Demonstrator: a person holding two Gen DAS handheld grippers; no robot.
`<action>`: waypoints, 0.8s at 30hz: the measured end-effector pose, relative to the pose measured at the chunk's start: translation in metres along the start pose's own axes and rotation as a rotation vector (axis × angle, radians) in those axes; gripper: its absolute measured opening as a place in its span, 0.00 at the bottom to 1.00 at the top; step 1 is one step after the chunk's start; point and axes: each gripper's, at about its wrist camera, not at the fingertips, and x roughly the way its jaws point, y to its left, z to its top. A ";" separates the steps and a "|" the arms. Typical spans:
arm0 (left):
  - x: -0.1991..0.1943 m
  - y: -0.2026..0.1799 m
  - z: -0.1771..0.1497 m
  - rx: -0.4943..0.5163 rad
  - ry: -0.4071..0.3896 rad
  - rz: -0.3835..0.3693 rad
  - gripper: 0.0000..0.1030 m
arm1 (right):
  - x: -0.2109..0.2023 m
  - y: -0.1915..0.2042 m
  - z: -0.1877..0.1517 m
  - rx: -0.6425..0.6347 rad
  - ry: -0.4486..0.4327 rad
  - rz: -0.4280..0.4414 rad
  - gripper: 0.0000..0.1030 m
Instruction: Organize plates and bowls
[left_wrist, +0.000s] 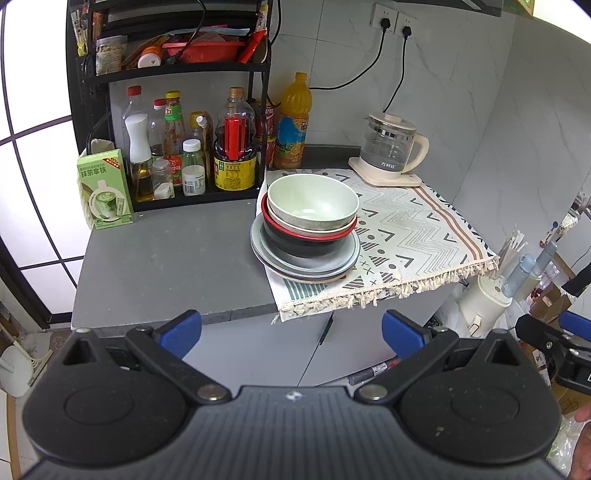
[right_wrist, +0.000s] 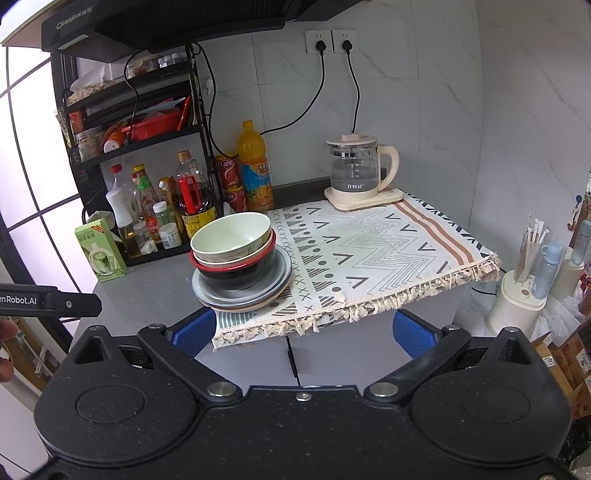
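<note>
While we hold both tools back from the grey counter (left_wrist: 159, 258), our left gripper (left_wrist: 291, 334) stands wide open with nothing between its blue pads (left_wrist: 183, 332). Ahead of it and slightly to its right sits the stack: a pale green bowl (left_wrist: 312, 201) nested in a red-rimmed black bowl (left_wrist: 306, 242), on grey plates (left_wrist: 266, 254) at the left edge of the patterned cloth (left_wrist: 413, 229). Further right, our right gripper (right_wrist: 304, 332) is equally wide open and empty, the stack ahead to its left, the glass kettle (right_wrist: 356, 171) far ahead to its right.
</note>
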 end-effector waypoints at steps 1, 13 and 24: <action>0.000 0.000 0.000 0.000 0.001 -0.002 1.00 | 0.000 0.001 0.000 -0.001 0.001 0.001 1.00; 0.002 -0.002 -0.002 0.012 0.013 -0.011 1.00 | -0.003 0.001 0.000 -0.004 0.010 0.009 1.00; 0.005 -0.007 -0.004 0.022 0.022 -0.008 1.00 | -0.001 -0.001 -0.002 0.005 0.020 0.011 1.00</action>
